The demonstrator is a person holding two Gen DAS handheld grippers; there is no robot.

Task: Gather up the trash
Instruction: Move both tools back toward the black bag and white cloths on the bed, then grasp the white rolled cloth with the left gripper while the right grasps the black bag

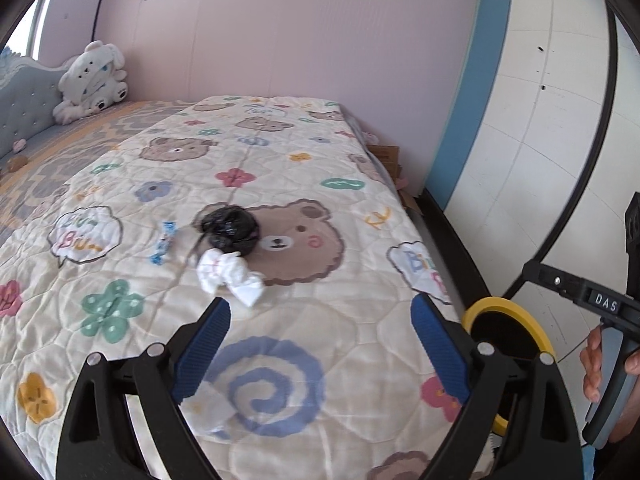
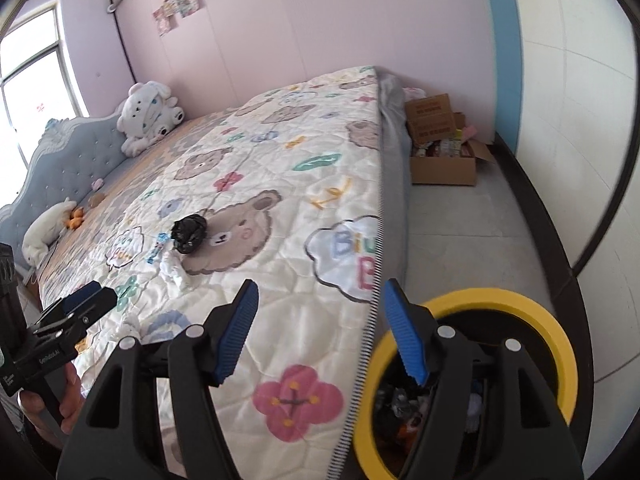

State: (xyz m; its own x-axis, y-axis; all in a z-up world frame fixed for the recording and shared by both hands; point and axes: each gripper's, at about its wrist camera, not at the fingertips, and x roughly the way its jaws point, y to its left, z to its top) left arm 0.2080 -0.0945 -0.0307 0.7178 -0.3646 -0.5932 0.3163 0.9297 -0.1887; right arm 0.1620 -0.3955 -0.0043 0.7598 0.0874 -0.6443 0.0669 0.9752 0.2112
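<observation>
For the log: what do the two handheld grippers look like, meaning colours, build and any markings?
Both match: the left gripper and right gripper have black plastic linkage arms with silver pivot bolts and jaws faced with ribbed blue pads. The right one's body shows a white "DAS" label. Bare hands grip grey-black handles; no sleeves visible.

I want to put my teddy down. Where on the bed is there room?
Free quilt lies between the white tissue and the bed's near edge, and beyond the black bag toward the wall. Crowded: bag, tissue and blue wrapper cluster mid-bed.

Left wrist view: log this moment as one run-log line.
left gripper: open, empty | right gripper: open, empty | white tissue, black bag, blue wrapper: on quilt | yellow-rimmed bin: beside bed
</observation>
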